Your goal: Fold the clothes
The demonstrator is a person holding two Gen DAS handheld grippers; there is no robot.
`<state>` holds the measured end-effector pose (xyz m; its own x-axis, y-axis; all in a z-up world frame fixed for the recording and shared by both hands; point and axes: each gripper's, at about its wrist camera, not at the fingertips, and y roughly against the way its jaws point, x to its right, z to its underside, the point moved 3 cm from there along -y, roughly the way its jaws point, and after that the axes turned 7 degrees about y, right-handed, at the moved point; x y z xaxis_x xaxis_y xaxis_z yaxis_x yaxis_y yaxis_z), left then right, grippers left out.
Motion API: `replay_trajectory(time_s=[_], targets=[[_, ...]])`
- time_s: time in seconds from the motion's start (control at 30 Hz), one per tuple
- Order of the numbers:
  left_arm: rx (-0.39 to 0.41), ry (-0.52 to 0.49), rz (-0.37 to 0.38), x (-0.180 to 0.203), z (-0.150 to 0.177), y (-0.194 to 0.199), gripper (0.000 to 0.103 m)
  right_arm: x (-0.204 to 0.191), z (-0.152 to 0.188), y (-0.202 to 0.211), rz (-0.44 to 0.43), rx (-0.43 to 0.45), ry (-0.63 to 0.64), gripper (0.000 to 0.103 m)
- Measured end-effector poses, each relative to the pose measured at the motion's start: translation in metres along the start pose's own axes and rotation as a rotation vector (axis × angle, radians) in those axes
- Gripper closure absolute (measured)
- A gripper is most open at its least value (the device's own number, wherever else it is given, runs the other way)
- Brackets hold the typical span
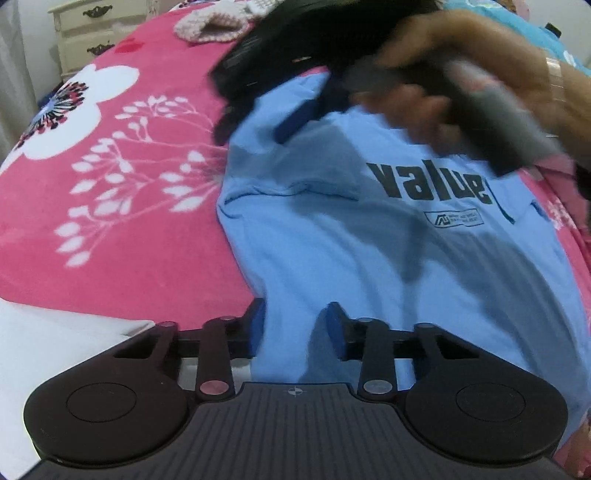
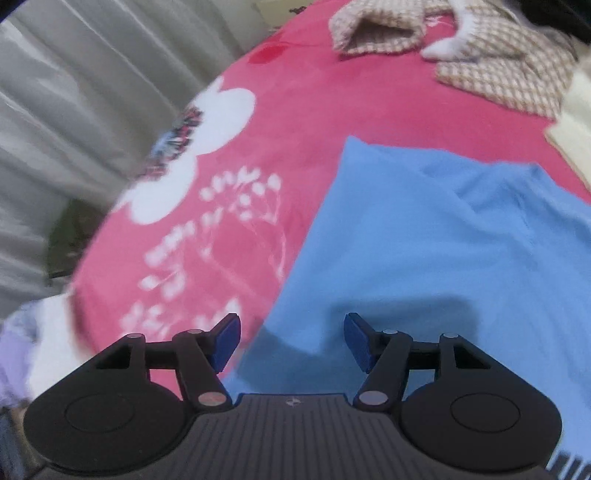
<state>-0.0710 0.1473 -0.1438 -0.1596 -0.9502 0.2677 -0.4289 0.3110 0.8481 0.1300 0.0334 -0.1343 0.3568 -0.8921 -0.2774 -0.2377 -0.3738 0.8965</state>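
The left gripper (image 1: pixel 295 334) points down at the near part of a light blue T-shirt (image 1: pixel 388 258); its blue pads stand a little apart with a raised fold of the shirt's cloth between them, and whether they press on it cannot be told. To its left lies the pink blanket (image 1: pixel 122 206) with white flowers and sprigs, on which the shirt is spread. A cream chest of drawers (image 1: pixel 88 33) stands beyond the blanket's far left edge. The shirt's black word "value" (image 1: pixel 432 184) shows toward the right. Above it, blurred, a hand (image 1: pixel 461 62) grips the right gripper (image 1: pixel 295 125) over the shirt's far end.

In the right wrist view, a grey curtain (image 2: pixel 74 110) hangs at the left, then comes the pink blanket, then the blue shirt filling the right half. The right gripper's jaws are spread wide, straddling the shirt's left edge without touching it. A beige checked garment (image 2: pixel 498 74) lies at the far right, well apart from the shirt.
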Motion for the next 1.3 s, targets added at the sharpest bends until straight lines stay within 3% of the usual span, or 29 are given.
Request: replay_trajectory(time_s=[0.07, 0.1, 0.27, 0.37, 0.43, 0.5, 0.6, 0.8, 1.3], targets=[[0.000, 0.013, 0.026, 0.001, 0.002, 0.000, 0.086, -0.007, -0.006, -0.014, 0.026, -0.009, 0.020, 0.026], [0.002, 0.022, 0.036, 0.001, 0.003, 0.000, 0.088, -0.011, -0.007, -0.018, 0.038, -0.015, 0.047, 0.020], [0.023, 0.034, 0.084, 0.010, 0.008, 0.001, 0.098, -0.029, 0.006, -0.021, 0.112, -0.013, 0.220, 0.024], [0.040, 0.031, 0.118, 0.017, 0.009, 0.004, 0.101, -0.023, 0.009, -0.014, 0.117, 0.002, 0.227, 0.042], [0.054, 0.031, 0.142, 0.022, 0.010, 0.006, 0.101, -0.013, 0.009, -0.006, 0.121, 0.012, 0.209, 0.079], [0.073, 0.026, 0.171, 0.030, 0.009, 0.010, 0.102, 0.000, 0.008, 0.004, 0.109, 0.021, 0.183, 0.097], [0.092, 0.004, 0.212, 0.044, 0.005, 0.016, 0.102, 0.024, 0.011, 0.026, 0.049, 0.053, 0.136, 0.098], [0.107, -0.008, 0.318, 0.078, -0.009, 0.016, 0.102, 0.069, 0.019, 0.073, 0.011, 0.130, 0.082, 0.098], [0.080, -0.155, 0.515, 0.196, -0.039, -0.019, 0.102, 0.199, 0.061, 0.181, 0.072, 0.289, -0.046, 0.098]])
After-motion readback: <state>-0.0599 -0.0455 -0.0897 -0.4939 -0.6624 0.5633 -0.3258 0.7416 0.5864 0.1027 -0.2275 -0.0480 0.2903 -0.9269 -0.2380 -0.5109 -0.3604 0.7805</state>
